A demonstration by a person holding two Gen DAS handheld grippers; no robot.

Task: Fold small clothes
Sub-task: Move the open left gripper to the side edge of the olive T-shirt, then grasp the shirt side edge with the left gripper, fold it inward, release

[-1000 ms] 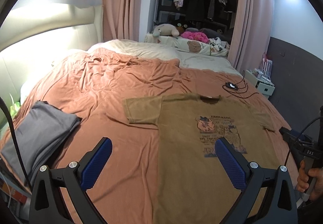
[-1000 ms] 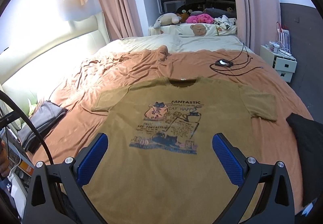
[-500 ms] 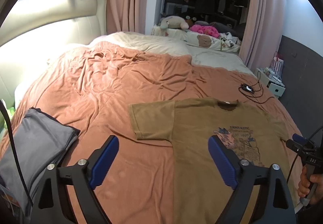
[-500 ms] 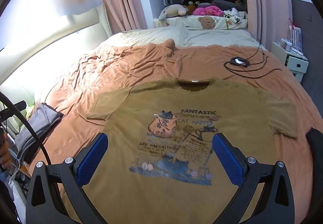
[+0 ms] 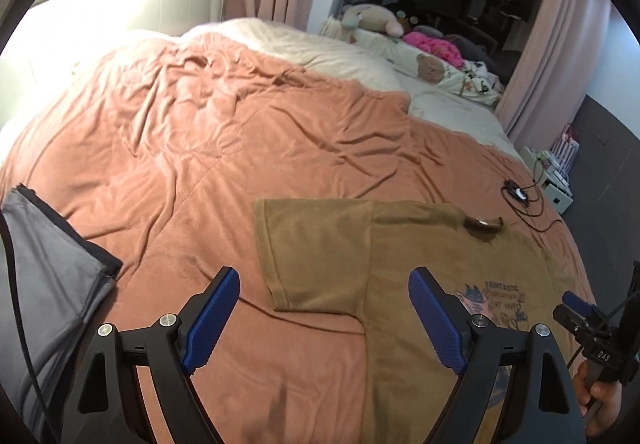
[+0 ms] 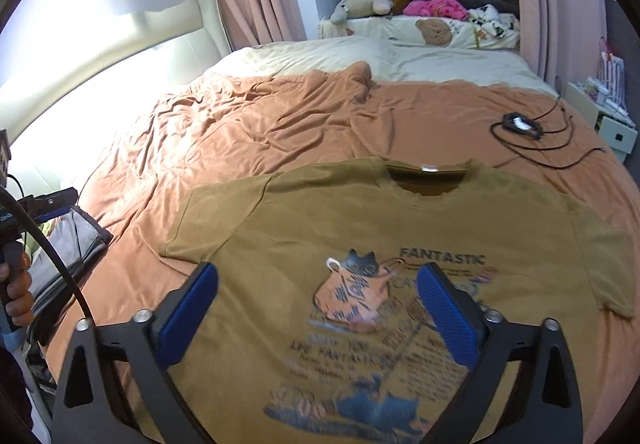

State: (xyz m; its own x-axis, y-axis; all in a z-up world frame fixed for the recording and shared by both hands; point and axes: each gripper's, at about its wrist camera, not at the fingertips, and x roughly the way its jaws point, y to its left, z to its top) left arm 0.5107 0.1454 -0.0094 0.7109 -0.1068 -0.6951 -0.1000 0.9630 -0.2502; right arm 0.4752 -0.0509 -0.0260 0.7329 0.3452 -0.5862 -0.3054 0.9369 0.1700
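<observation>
Left wrist view: your left gripper (image 5: 324, 318) hangs over the near part of the bed (image 5: 200, 148), its blue fingers (image 5: 210, 320) spread wide with nothing between them. The brown T-shirt (image 5: 420, 264) lies flat and face up on the orange bedspread, collar toward the far side, and its left sleeve (image 5: 312, 256) sits just beyond the gap between your fingers, its hem edge nearest you. A folded grey garment (image 5: 48, 284) rests at the near left, well apart from the shirt. Your right gripper's body shows at the right edge, in your hand, above the printed chest.

By the look of it no fold has been started: both sleeves lie out flat. You seem to be lining up for the first fold, and this sleeve is the likely place to take hold. That calls for lowering the fingers so one slips under the sleeve's outer edge and pinches shirt cloth only, not the bedspread beneath.

Right wrist view: your right gripper (image 6: 318, 308) hovers above the shirt (image 6: 320, 212), its fingers (image 6: 448, 316) also wide apart and empty, framing the cat print (image 6: 356, 296). The right sleeve (image 6: 604, 264) lies off to the right, outside the fingers. A black cable and charger (image 6: 520, 124) lie on the bed beyond the collar, clear of the shirt. The print is blurred, so the lower lettering cannot be read.

From here this hand would need to shift toward a shirt edge, hem or shoulder, to match your left-hand grip before lifting together.
</observation>
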